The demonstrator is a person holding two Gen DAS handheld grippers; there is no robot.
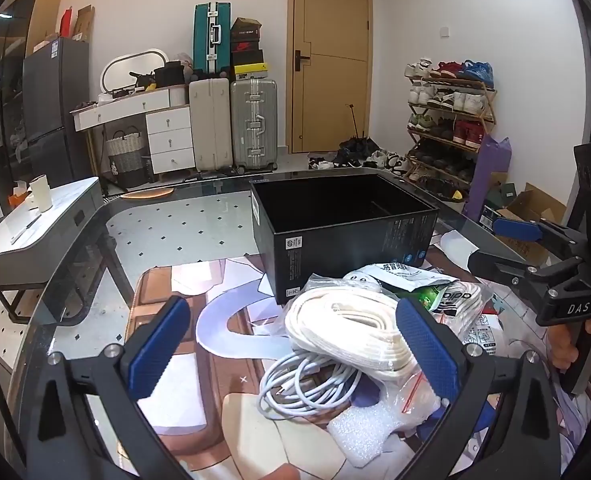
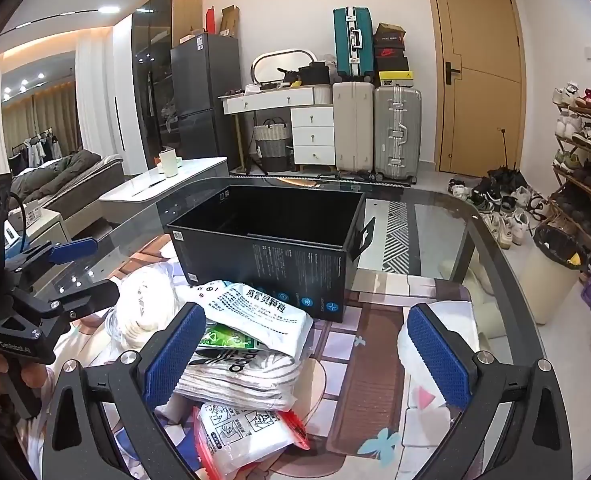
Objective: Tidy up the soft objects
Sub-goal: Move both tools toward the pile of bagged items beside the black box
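On the glass-topped table (image 1: 167, 216), over a printed illustrated mat (image 1: 231, 320), lies a heap of soft things just in front of a matte black cardboard box (image 1: 335, 232) that stands open at the top. Readable writing: "DAS" on the right gripper's body seen from the left wrist view, and "adidas" with its trefoil on a clear bag of striped fabric (image 2: 239, 372). A white pouch (image 2: 263, 312) carries bold Chinese print; a green packet (image 2: 223, 338) peeks out beneath it. A flat white woven band, wound into a coil (image 1: 347, 328), sits beside a loose tangle of thin white cable (image 1: 307, 380), crinkly foam wrap (image 1: 359, 428) and a red-zipped plastic bag (image 2: 247, 436).

The left gripper (image 1: 295, 348) hovers with jaws spread wide, ridged blue pads flanking the coil and cable, gripping nothing. The right gripper (image 2: 307, 352) is likewise released, the striped bag at its left pad.
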